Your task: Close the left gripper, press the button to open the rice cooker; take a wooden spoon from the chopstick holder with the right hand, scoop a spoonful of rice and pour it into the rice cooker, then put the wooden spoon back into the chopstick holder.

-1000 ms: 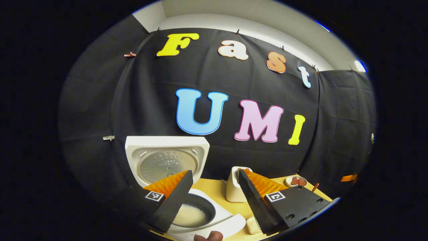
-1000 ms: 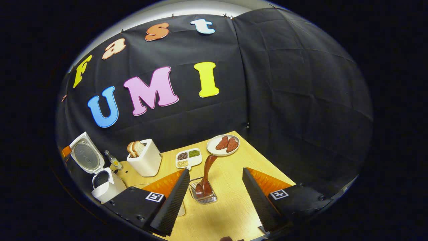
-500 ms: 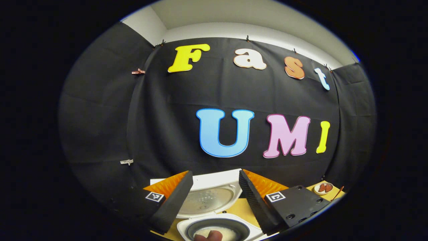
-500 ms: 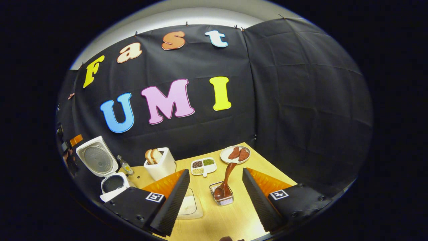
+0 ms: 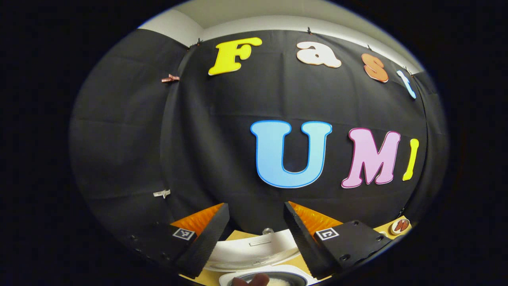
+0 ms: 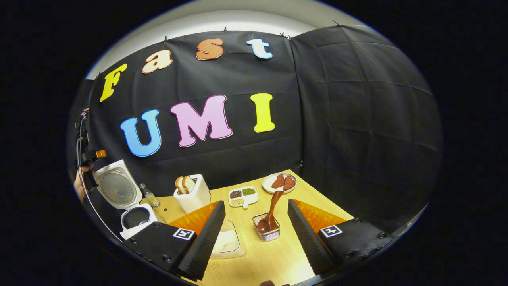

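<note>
In the right gripper view, the right hand-held gripper (image 6: pixel 254 234) is hovering above the wooden bench (image 6: pixel 278 258) with its jaws spread wide, grasping nothing. Just ahead of it, between its two fingers, the wooden spoon (image 6: pixel 271 212) is standing bowl-down in the wire chopstick holder (image 6: pixel 267 232), its handle leaning away toward the plate of red meat slices (image 6: pixel 282 182). Beside the gripper's left finger a clear container of rice (image 6: pixel 227 241) is lying on the bench. Farther ahead sit a divided dish of beans (image 6: pixel 243 196) and a white toaster (image 6: pixel 193 195) holding bread slices. Well off to the left the white rice cooker (image 6: pixel 127 206) is standing with its lid raised, a small bottle (image 6: pixel 149 195) just beside it.

In the left gripper view, the left hand-held gripper (image 5: pixel 256 238) is also released, its jaws apart and pinching nothing. Directly below and between its fingers the rice cooker's raised lid (image 5: pixel 254 250) is showing, and under that the rim of the dark inner pot (image 5: pixel 289 278) with white rice (image 5: pixel 278 282) in it.
</note>
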Motion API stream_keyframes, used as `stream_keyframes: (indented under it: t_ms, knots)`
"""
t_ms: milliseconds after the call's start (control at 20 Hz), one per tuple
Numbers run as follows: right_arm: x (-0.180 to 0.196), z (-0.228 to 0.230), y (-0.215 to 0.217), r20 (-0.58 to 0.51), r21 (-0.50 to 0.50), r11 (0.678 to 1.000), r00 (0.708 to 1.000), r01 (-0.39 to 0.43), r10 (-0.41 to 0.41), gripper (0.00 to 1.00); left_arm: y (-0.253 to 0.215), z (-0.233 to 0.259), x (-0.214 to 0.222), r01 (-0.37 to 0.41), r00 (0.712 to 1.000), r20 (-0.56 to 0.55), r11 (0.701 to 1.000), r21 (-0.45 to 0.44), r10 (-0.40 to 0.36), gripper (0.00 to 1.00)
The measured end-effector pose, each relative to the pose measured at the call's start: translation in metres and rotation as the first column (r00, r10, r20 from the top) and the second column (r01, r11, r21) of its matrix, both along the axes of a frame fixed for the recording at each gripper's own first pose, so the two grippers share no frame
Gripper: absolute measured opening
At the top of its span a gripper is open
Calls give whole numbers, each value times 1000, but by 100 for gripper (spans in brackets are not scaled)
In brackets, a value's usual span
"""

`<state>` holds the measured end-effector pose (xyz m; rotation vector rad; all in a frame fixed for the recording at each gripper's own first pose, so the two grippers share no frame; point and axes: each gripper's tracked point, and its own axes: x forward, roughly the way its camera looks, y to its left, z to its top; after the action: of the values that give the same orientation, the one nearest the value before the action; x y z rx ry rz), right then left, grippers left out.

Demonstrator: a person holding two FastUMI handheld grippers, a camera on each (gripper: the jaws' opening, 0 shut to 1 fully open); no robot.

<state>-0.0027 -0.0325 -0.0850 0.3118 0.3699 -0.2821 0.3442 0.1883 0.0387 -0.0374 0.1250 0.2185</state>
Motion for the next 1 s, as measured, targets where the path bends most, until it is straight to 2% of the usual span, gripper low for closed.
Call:
stream_keyframes:
  t_ms: [100, 200, 300, 400, 700, 1000]
  knots:
    - [-5, 0, -2, -5, -10, 1000, 1000, 1, -1, 98, 5, -19, 8, -27, 997, -67, 999, 20, 28, 95]
    - [-7, 0, -3, -10, -13, 1000, 1000, 0, 0, 98, 2, -42, 11, -35, 991, -127, 999, -12, 33, 95]
    - [-6, -3, -5, -14, -15, 1000, 1000, -6, 6, 98, 0, -39, 6, -54, 991, -122, 997, -54, 48, 98]
    - [-6, -8, -8, -26, -11, 1000, 1000, -12, 12, 98, -10, -39, -4, -64, 990, -129, 996, -56, 56, 99]
    - [5, -19, -13, -44, 11, 999, 998, -50, 51, 98, -44, -61, -58, -100, 980, -179, 992, -72, 86, 99]
    - [22, -14, -19, -24, 45, 995, 996, -89, 90, 99, -78, -115, -115, -155, 957, -263, 981, -120, 119, 96]
